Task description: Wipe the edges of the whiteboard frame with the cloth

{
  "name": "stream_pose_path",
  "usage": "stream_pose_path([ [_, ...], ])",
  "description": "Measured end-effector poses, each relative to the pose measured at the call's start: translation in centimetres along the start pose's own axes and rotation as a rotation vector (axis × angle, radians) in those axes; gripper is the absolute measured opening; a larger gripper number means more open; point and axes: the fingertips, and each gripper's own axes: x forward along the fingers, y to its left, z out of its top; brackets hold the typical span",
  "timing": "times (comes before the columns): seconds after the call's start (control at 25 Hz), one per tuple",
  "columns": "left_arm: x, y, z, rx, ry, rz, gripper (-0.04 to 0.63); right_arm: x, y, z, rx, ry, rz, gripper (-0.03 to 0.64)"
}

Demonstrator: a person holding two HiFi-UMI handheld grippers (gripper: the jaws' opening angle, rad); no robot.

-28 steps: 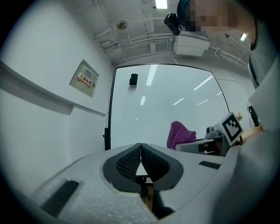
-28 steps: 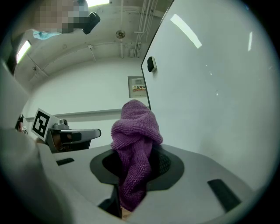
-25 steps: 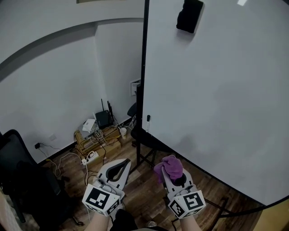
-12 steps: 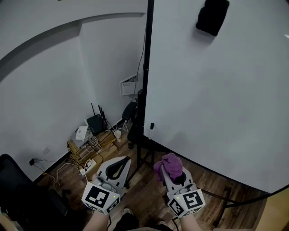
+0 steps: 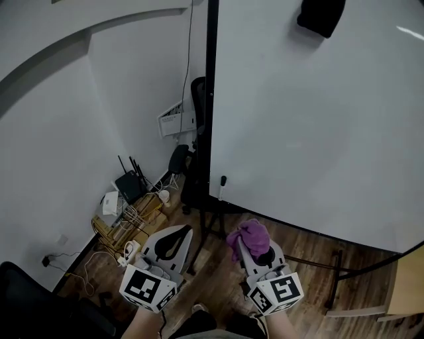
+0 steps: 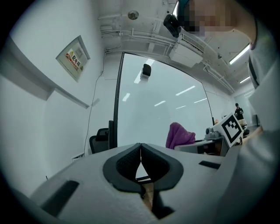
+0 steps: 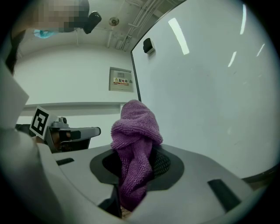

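Observation:
A large whiteboard (image 5: 311,126) stands upright ahead of me, its black frame edge (image 5: 211,99) running down the left side. My right gripper (image 5: 246,243) is shut on a bunched purple cloth (image 5: 249,236), held low in front of the board's bottom edge and apart from it. In the right gripper view the cloth (image 7: 134,144) sticks up from between the jaws. My left gripper (image 5: 173,233) hangs beside it to the left, shut with nothing in it; the left gripper view shows its pads (image 6: 141,164) meeting. A black eraser (image 5: 321,16) clings near the board's top.
Black stand legs (image 5: 205,232) reach out over the wooden floor below the board. A router, boxes and tangled cables (image 5: 129,198) lie by the white wall at left. A dark office chair (image 5: 192,152) stands behind the frame. A marker (image 5: 222,181) sits at the board's lower left corner.
The view has swung so the board's lower edge and the floor under it show more. Both grippers have kept their place low in the picture, and the cloth stays gripped.

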Motion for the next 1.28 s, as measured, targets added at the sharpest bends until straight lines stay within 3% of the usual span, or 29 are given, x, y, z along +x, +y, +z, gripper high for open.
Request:
stream_pose_path([
  [0.48, 2.0, 1.7, -1.5, -0.032, 0.019, -0.072, 0.017, 1.7, -0.5, -2.4, 0.02, 0.052, -0.066, 0.109],
  [1.28, 10.1, 9.1, -3.4, -0.022, 0.073, -0.072, 0.017, 12.5, -3.6, -4.8, 0.057, 0.129, -0.016, 0.112],
])
